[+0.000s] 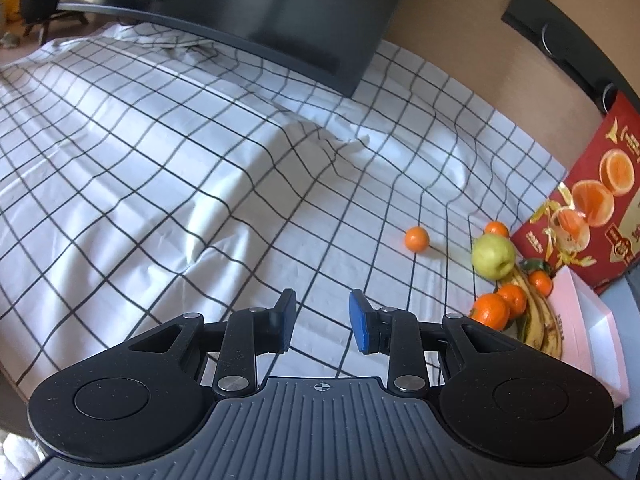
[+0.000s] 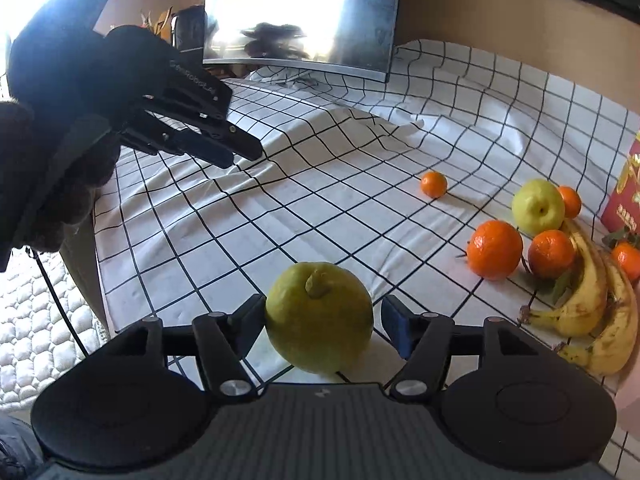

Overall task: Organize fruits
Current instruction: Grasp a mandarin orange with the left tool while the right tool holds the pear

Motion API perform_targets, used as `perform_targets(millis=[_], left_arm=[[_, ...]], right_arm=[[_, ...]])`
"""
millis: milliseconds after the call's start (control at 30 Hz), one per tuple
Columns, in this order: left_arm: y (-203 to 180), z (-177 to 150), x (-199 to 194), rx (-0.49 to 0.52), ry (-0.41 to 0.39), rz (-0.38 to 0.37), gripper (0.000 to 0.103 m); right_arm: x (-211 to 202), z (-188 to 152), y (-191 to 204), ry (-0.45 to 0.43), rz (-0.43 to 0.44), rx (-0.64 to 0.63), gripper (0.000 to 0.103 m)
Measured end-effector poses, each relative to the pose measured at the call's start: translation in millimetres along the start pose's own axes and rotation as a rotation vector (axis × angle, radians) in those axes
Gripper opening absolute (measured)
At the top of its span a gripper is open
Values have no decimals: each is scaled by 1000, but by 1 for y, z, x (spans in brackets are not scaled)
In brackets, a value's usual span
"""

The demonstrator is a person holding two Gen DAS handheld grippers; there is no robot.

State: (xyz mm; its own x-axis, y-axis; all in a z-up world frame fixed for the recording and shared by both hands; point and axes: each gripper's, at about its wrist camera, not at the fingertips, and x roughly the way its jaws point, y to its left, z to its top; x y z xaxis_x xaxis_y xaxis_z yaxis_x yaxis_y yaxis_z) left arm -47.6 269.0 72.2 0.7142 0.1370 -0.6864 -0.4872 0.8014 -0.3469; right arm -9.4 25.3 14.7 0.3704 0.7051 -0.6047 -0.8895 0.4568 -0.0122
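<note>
Two tools: the right tool (image 2: 322,320) is spread around a green pear (image 2: 319,317), left finger touching, right finger apart; the left tool (image 1: 322,322) hangs parted and empty over the wrinkled checkered tabletop cloth (image 1: 160,152). Beyond lie oranges (image 2: 495,249), bananas (image 2: 588,296), a monitor (image 2: 300,20) and a tan wall (image 1: 460,40).

Checked cloth (image 1: 168,168) lies open on the left; fruit pile (image 2: 556,248) and red box (image 1: 592,200) block the right edge.

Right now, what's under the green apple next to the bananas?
The green apple seems to lean on the top of the bananas, over the checked cloth. A small orange peeks out behind it. The spot right beneath is hidden.
</note>
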Motion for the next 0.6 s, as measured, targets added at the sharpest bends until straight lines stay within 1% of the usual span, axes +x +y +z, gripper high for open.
perform_targets(millis=[100,133,200,267,333,400,467,533,600], left_arm=[[-6,1,7,43,15,-32,33],[-9,1,10,64,18,-43,33],[-18,2,16,111,20,-43,33],[-32,4,24,193,12,-13,33],[-48,7,34,293,0,-17,33],[-64,12,48,370,11,-48,33],[-85,16,61,429,43,-104,33],[-110,13,69,501,56,-190,33],[-133,5,76,567,70,-258,33]], right_arm=[[4,0,3,5,-13,-35,63],[3,0,3,7,-4,-34,60],[1,1,1,16,0,-16,59],[-2,1,-4,29,-4,14,59],[-12,0,-11,26,-22,52,59],[-26,-2,-20,13,-53,88,59],[-41,-4,-29,1,-102,120,59],[-55,-9,-40,3,-162,159,59],[-66,-15,-50,10,-219,204,59]])
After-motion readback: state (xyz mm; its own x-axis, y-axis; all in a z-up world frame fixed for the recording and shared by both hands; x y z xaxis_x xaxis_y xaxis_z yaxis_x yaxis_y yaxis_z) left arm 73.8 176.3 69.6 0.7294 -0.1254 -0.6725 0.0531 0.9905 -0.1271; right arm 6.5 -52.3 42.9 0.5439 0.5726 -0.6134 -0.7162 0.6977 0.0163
